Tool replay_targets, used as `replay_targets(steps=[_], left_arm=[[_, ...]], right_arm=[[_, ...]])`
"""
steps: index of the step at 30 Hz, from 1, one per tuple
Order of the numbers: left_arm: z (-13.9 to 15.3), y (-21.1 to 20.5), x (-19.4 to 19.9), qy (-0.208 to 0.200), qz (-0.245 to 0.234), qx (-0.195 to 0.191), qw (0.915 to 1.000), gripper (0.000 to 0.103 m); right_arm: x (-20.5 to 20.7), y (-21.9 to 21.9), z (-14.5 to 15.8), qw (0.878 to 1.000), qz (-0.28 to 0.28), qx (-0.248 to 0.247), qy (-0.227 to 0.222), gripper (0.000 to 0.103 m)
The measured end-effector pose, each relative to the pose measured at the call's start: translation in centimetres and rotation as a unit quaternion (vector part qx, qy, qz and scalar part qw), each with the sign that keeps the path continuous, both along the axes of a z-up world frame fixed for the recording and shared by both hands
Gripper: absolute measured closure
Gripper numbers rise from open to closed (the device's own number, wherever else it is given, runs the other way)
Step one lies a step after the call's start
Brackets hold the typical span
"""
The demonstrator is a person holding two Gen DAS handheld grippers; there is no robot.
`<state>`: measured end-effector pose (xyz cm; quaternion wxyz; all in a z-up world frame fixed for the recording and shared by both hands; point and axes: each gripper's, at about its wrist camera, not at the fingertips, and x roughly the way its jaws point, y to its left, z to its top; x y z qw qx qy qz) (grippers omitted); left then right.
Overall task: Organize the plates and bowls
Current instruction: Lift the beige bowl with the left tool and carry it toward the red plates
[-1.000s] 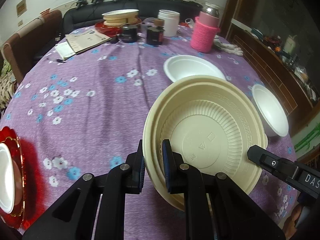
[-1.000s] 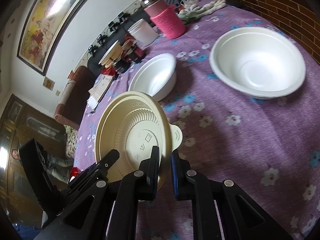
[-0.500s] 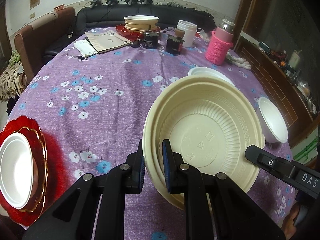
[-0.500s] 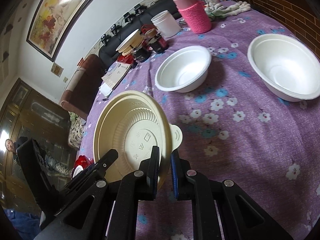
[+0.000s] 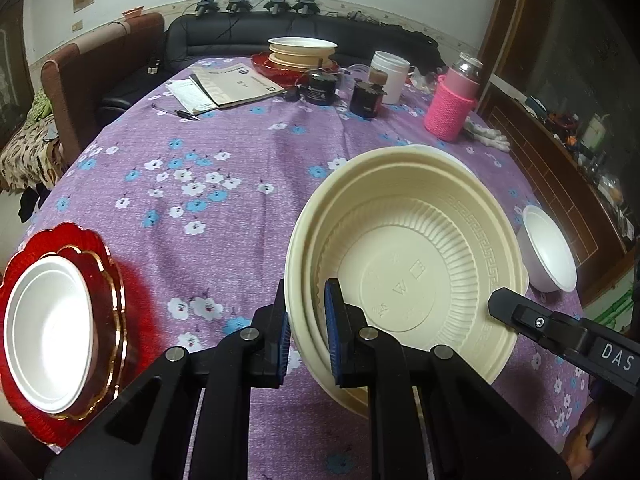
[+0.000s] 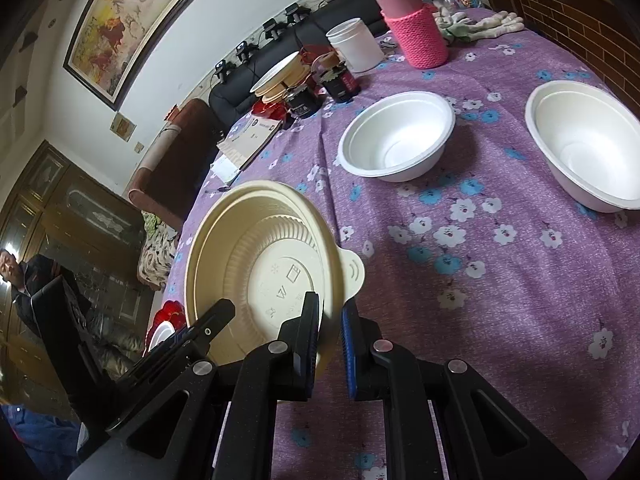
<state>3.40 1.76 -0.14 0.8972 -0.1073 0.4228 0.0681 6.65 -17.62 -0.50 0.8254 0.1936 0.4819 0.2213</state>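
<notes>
Both grippers hold the same stack of cream plastic bowls [image 5: 408, 264] above the purple tablecloth. My left gripper [image 5: 306, 324] is shut on its near left rim. My right gripper [image 6: 330, 328] is shut on the opposite rim of the cream bowls [image 6: 256, 264], beside a tab. Two white bowls [image 6: 396, 136] [image 6: 588, 140] stand on the table to the right. One white bowl [image 5: 548, 248] shows at the right edge in the left wrist view. A red plate [image 5: 108, 264] with a white bowl [image 5: 48, 320] in it lies at the near left edge.
At the far end stand a stack of cream dishes on a red plate [image 5: 302, 52], dark jars [image 5: 364, 96], a white cup [image 5: 390, 74], a bottle in a pink knitted sleeve [image 5: 452, 108], booklets [image 5: 232, 84], a pen and white gloves [image 6: 480, 24]. A sofa and a chair stand beyond the table.
Both grippers have lifted and pulled back with the cream bowls, which now hang higher over the table. More of the red plate at the left has come into view.
</notes>
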Motion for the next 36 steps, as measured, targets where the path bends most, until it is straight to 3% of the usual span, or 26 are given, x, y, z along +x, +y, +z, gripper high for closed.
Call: replay_targets(steps=[36], left_arm=[[1.5, 6.7, -3.7, -0.008, 0.084, 0.013, 0.9964, 0.090]], right_arm=[[-1.2, 8.2, 1.7, 0.996, 0.086, 0.004, -0.014, 0.093]])
